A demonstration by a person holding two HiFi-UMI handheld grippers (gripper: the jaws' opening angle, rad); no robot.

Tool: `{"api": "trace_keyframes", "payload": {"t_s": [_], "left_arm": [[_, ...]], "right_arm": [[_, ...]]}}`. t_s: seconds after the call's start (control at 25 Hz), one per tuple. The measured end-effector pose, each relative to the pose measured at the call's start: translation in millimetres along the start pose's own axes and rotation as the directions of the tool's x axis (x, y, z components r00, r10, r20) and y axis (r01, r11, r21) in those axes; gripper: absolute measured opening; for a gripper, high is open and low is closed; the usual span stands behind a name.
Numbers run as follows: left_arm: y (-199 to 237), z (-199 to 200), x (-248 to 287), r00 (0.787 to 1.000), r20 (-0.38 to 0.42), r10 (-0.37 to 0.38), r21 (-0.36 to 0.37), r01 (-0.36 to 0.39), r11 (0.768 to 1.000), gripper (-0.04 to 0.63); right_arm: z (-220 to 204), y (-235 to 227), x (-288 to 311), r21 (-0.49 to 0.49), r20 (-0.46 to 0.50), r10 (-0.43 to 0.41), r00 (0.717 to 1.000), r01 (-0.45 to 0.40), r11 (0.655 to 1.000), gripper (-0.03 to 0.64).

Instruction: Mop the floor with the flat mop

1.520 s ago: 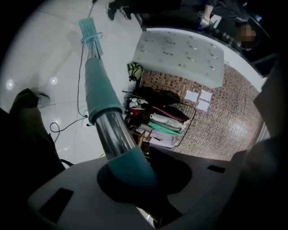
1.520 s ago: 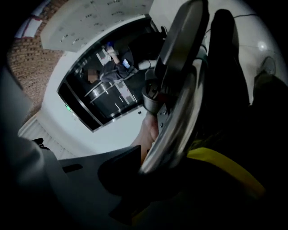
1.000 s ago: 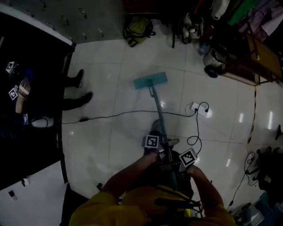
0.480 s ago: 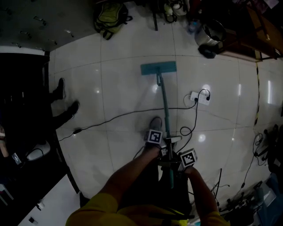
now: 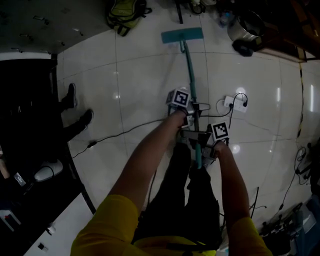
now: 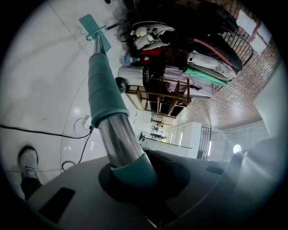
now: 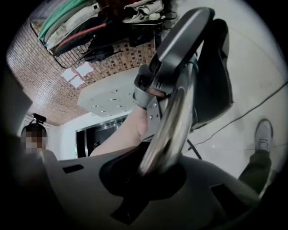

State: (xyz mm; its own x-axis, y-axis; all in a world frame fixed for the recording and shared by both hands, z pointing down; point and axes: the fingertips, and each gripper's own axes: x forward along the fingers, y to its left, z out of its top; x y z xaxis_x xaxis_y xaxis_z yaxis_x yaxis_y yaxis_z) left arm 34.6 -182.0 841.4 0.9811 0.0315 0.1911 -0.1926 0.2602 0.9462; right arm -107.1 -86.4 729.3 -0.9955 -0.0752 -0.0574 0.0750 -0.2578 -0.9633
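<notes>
A person in a yellow top is standing on a glossy white tiled floor (image 5: 140, 65) in dim light, looking steeply down at a flat mop (image 5: 189, 65) held out in front. The left gripper (image 5: 191, 108) is gripping farther along the handle (image 6: 106, 96), jaws clenched around the metal tube just below its teal sleeve. The right gripper (image 5: 202, 136) is clamping the same handle nearer the body, jaws closed tight on the bare metal. Over the last second both arms have been stretching out and the teal mop head (image 5: 182, 35) has been sliding away. It has travelled from the middle of the floor to the far side, roughly level with a green backpack (image 5: 125, 12) at far left and a metal pot (image 5: 246, 26) at far right. The head seems to be lying flat on the tiles, though the picture is too dark to be sure. A cable (image 5: 125, 132) is crossing the floor under the handle toward a power strip (image 5: 235, 105) on the right. This is looking like the end of a forward stroke, so a pull back or a sideways shift is probably coming next.
</notes>
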Motion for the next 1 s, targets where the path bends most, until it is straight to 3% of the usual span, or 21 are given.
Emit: {"api": "trace_keyframes", "payload": {"t_s": [0.12, 0.28, 0.36, 0.44, 0.52, 0.6, 0.8, 0.92, 1.0], "left_arm": [[4, -65, -3, 0.999, 0.005, 0.044, -0.019, -0.044, 0.999, 0.063], [-16, -219, -1, 0.997, -0.033, 0.067, -0.138, -0.071, 0.988, 0.063], [-28, -281, 7, 0.998, -0.050, 0.033, -0.183, -0.042, 0.982, 0.063], [-34, -297, 16, 0.999, -0.036, -0.039, -0.173, 0.032, 0.984, 0.063], [-33, -273, 24, 0.996, -0.020, -0.085, -0.146, 0.081, 0.986, 0.071], [-29, -232, 32, 0.996, -0.025, -0.088, -0.156, 0.083, 0.984, 0.080], [-23, -88, 54, 0.996, -0.036, -0.086, -0.120, 0.081, 0.989, 0.080], [-7, -18, 59, 0.998, -0.055, -0.013, -0.012, 0.013, 1.000, 0.078], [1, -9, 59, 0.996, -0.075, 0.046, 0.023, -0.045, 0.999, 0.073]], "right_arm": [[-66, 13, 1, 0.036, -0.034, 0.028, 0.999, -0.027, 0.999, 0.037], [-206, 41, -18, 0.182, 0.004, 0.011, 1.000, -0.011, 0.983, 0.037], [-260, 50, -29, 0.213, 0.012, -0.035, 0.999, 0.031, 0.976, 0.038], [-274, 48, -36, 0.195, 0.015, -0.062, 0.998, 0.058, 0.979, 0.040], [-252, 39, -41, 0.148, 0.016, -0.054, 0.998, 0.052, 0.988, 0.046], [-209, 29, -48, 0.102, 0.025, -0.034, 0.999, 0.032, 0.994, 0.054], [-67, -7, -65, -0.015, 0.054, -0.037, 0.998, 0.038, 0.999, 0.054], [-4, -12, -59, -0.002, 0.063, -0.016, 0.998, 0.016, 1.000, 0.048], [3, -6, -54, 0.016, 0.070, 0.012, 0.997, -0.013, 1.000, 0.034]]}}
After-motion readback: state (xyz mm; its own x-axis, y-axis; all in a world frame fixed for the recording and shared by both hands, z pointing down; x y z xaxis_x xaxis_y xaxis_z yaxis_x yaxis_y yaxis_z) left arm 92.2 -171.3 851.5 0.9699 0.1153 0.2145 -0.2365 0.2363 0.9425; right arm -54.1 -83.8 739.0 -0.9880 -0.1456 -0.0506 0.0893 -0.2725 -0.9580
